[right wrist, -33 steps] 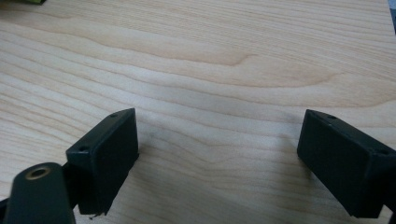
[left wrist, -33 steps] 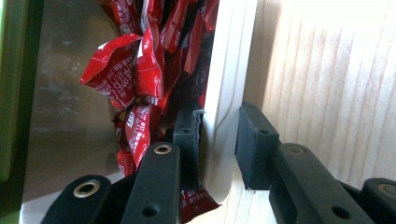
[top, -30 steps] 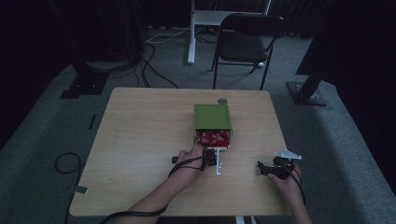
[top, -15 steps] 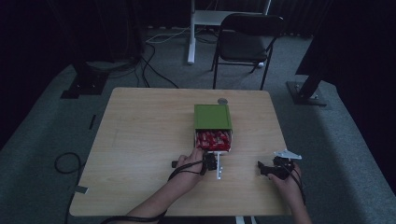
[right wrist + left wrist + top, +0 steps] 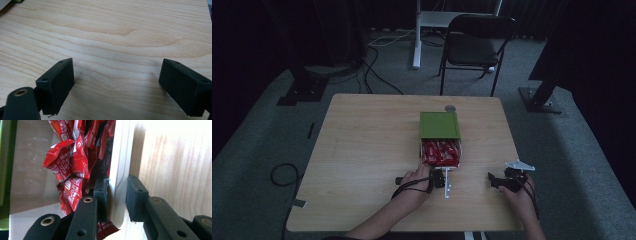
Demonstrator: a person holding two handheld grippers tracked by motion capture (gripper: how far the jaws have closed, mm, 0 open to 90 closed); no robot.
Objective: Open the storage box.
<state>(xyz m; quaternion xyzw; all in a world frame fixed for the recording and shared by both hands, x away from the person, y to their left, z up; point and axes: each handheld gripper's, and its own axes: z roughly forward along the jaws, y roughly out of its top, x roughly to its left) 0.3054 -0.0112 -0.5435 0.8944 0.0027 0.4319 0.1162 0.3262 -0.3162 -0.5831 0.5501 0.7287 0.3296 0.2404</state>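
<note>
From above I see a pale wood-grain table with rounded corners, and on it a green box whose white inner tray is slid out toward me, packed with crinkled red foil sachets. My left gripper sits at the tray's near end; in the left gripper view its jaws straddle the tray's smooth white plastic wall, one black pad inside among the sachets and one outside over the bare wood, with a slim gap showing on the outer side, so I read it as released, not yet clamped on the wall. The sachets carry white printing, but it is too creased and small for me to read. A white strip lies on the table just beside that gripper. A small grey round object rests just beyond the box's far edge. My right gripper is well apart to the right, near the table's front edge, its grey three-cornered plate on top; in the right gripper view its jaws stand wide apart over bare, streaky wood. The left half of the table lies free. Beyond the table stands a dark folding chair on grey carpet.
</note>
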